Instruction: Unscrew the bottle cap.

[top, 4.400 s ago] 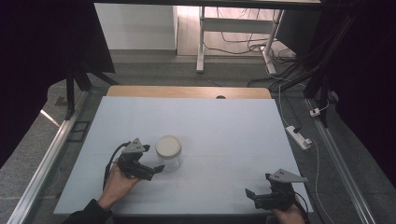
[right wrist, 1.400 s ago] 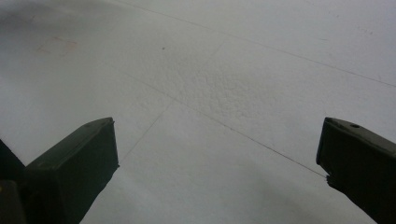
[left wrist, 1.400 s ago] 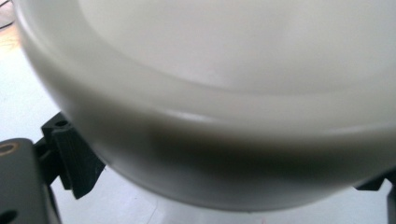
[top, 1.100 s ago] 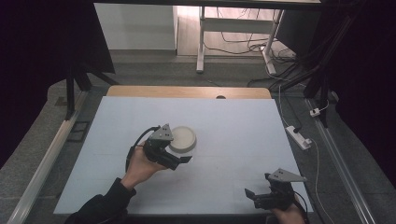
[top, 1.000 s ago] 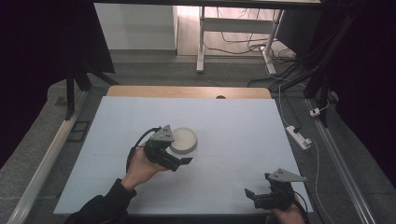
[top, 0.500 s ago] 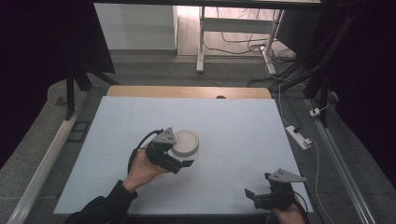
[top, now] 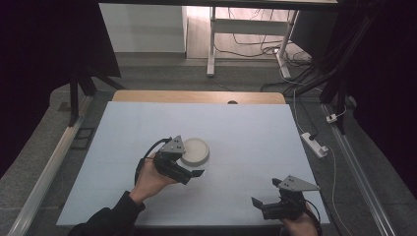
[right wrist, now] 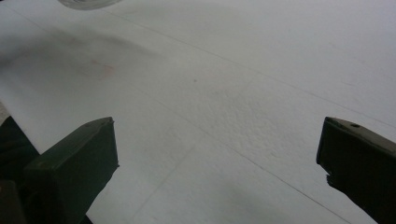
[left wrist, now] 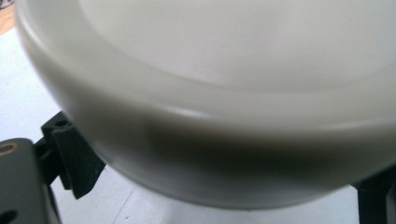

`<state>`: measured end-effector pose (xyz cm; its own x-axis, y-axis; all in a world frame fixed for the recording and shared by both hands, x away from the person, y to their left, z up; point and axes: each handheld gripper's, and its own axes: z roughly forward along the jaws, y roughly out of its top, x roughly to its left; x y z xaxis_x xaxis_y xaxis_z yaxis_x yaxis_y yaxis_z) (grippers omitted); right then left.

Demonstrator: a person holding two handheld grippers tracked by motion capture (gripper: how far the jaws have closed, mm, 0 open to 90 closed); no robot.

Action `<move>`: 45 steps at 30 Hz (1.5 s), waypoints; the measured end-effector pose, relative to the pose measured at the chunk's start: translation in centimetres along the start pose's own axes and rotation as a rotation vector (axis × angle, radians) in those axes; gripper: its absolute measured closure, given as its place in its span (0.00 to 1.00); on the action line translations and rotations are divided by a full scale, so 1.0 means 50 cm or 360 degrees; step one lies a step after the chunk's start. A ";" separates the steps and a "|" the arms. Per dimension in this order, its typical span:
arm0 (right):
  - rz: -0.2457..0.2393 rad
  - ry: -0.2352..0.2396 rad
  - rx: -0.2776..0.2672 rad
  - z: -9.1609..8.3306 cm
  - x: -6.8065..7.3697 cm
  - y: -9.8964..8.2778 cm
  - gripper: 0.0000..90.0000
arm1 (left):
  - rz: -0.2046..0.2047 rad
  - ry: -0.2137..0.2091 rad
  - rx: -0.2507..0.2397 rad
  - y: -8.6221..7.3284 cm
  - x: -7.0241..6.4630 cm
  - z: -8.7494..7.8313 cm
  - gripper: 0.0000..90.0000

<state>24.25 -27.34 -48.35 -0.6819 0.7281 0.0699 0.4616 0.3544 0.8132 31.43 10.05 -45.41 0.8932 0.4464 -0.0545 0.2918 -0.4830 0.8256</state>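
Note:
A round white bowl [top: 194, 150] sits near the middle of the pale table [top: 255, 128], held at its near side by my left gripper [top: 190, 165]. In the left gripper view the bowl's wall [left wrist: 210, 140] is very close, with one black finger [left wrist: 70, 158] at its left and the other at the lower right. The jaws stand on either side of the bowl and grip it. My right gripper [top: 264, 194] rests near the table's front right edge, open, its jaws wide apart [right wrist: 217, 154] over bare table. The bowl's edge [right wrist: 88, 3] shows at the top left of the right gripper view.
A wooden strip [top: 196, 97] runs along the table's far edge. A white power strip [top: 314, 144] lies on the floor to the right. Metal rails flank the table, and a desk frame [top: 212, 44] stands beyond it.
Over several seconds my left gripper carried the bowl right and away from me. In the last second it drifted slightly back toward me. The right gripper has stayed still.

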 end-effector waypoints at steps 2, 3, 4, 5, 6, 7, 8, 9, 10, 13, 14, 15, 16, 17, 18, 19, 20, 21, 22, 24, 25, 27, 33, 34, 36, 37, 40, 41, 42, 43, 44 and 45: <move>-0.0002 0.0024 -0.0007 0.003 0.003 0.005 0.00 | 0.0004 -0.0001 0.0004 -0.001 -0.001 0.001 0.09; -0.0003 0.0032 -0.0013 0.004 0.005 0.008 0.00 | 0.0004 -0.0004 0.0005 -0.001 -0.001 0.001 0.09; -0.0003 0.0040 -0.0020 0.005 0.006 0.010 0.00 | 0.0005 -0.0004 0.0006 -0.001 -0.002 0.001 0.09; -0.0005 0.0046 -0.0030 0.005 0.007 0.013 0.00 | 0.0006 -0.0002 0.0006 -0.001 -0.002 0.002 0.09; -0.0001 0.0054 -0.0039 0.006 0.009 0.016 0.00 | 0.0007 -0.0003 0.0007 -0.001 -0.003 0.003 0.09; -0.0002 0.0066 -0.0048 0.007 0.010 0.020 0.00 | 0.0010 -0.0004 0.0009 -0.002 -0.003 0.003 0.09; -0.0009 0.0073 -0.0055 0.007 0.011 0.023 0.00 | 0.0011 -0.0005 0.0009 -0.002 -0.003 0.003 0.09; -0.0011 0.0084 -0.0063 0.009 0.014 0.026 0.00 | 0.0013 -0.0004 0.0009 -0.002 -0.004 0.004 0.09; -0.0020 0.0094 -0.0069 0.011 0.015 0.030 0.00 | 0.0014 -0.0004 0.0011 -0.002 -0.004 0.004 0.09; -0.0041 0.0136 -0.0075 0.018 0.021 0.041 0.00 | 0.0021 -0.0003 0.0012 -0.003 -0.006 0.006 0.09; -0.0048 0.0155 -0.0077 0.021 0.023 0.044 0.00 | 0.0023 -0.0007 0.0014 -0.003 -0.007 0.006 0.09; -0.0061 0.0169 -0.0080 0.023 0.025 0.048 0.00 | 0.0023 -0.0008 0.0012 -0.004 -0.007 0.006 0.09; -0.0071 0.0182 -0.0084 0.025 0.027 0.052 0.00 | 0.0024 -0.0009 0.0012 -0.004 -0.007 0.006 0.09; -0.0080 0.0195 -0.0092 0.026 0.030 0.056 0.00 | 0.0024 -0.0009 0.0014 -0.005 -0.007 0.007 0.09; -0.0098 0.0214 -0.0112 0.029 0.035 0.064 0.00 | 0.0025 -0.0008 0.0015 -0.005 -0.008 0.007 0.09; -0.0098 0.0214 -0.0112 0.029 0.035 0.064 0.00 | 0.0024 -0.0008 0.0016 -0.005 -0.008 0.007 0.09; -0.0107 0.0221 -0.0117 0.030 0.038 0.069 0.00 | 0.0024 -0.0008 0.0016 -0.006 -0.008 0.008 0.09; -0.0115 0.0231 -0.0124 0.031 0.041 0.074 0.00 | 0.0024 -0.0008 0.0018 -0.006 -0.008 0.009 0.09; -0.0120 0.0241 -0.0131 0.032 0.044 0.079 0.00 | 0.0024 -0.0009 0.0020 -0.006 -0.008 0.009 0.09; -0.0131 0.0267 -0.0139 0.036 0.047 0.089 0.00 | 0.0026 -0.0009 0.0022 -0.007 -0.010 0.010 0.09; -0.0131 0.0279 -0.0144 0.039 0.049 0.094 0.00 | 0.0027 -0.0007 0.0023 -0.007 -0.010 0.011 0.09; -0.0138 0.0300 -0.0146 0.044 0.052 0.104 0.00 | 0.0029 -0.0008 0.0024 -0.007 -0.011 0.012 0.09; -0.0214 0.0301 -0.0111 0.064 0.069 0.133 0.00 | 0.0030 -0.0009 0.0030 -0.010 -0.012 0.015 0.09; -0.0219 0.0306 -0.0107 0.068 0.072 0.137 0.00 | 0.0031 -0.0009 0.0031 -0.011 -0.012 0.016 0.09; -0.0234 0.0311 -0.0102 0.074 0.077 0.146 0.00 | 0.0032 -0.0012 0.0034 -0.011 -0.013 0.018 0.09; -0.0239 0.0310 -0.0098 0.076 0.079 0.150 0.00 | 0.0030 -0.0012 0.0031 -0.012 -0.014 0.019 0.09; -0.0242 0.0327 -0.0068 0.084 0.085 0.161 0.00 | 0.0031 -0.0014 0.0035 -0.012 -0.015 0.022 0.09; -0.0241 0.0331 -0.0068 0.086 0.087 0.165 0.00 | 0.0032 -0.0013 0.0035 -0.013 -0.015 0.022 0.09; -0.0244 0.0336 -0.0069 0.089 0.090 0.169 0.00 | 0.0033 -0.0011 0.0036 -0.013 -0.015 0.023 0.09; -0.0247 0.0341 -0.0069 0.091 0.092 0.173 0.00 | 0.0032 -0.0013 0.0037 -0.013 -0.016 0.023 0.09; -0.0251 0.0343 -0.0072 0.093 0.095 0.177 0.00 | 0.0032 -0.0014 0.0037 -0.014 -0.016 0.024 0.09; -0.0250 0.0350 -0.0076 0.096 0.098 0.181 0.00 | 0.0033 -0.0017 0.0039 -0.014 -0.016 0.025 0.09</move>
<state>27.80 -17.76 -43.40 -0.8523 0.5195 0.0603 0.3167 0.4209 0.8500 30.94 9.10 -46.63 0.9026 0.4282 -0.0436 0.2813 -0.5102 0.8127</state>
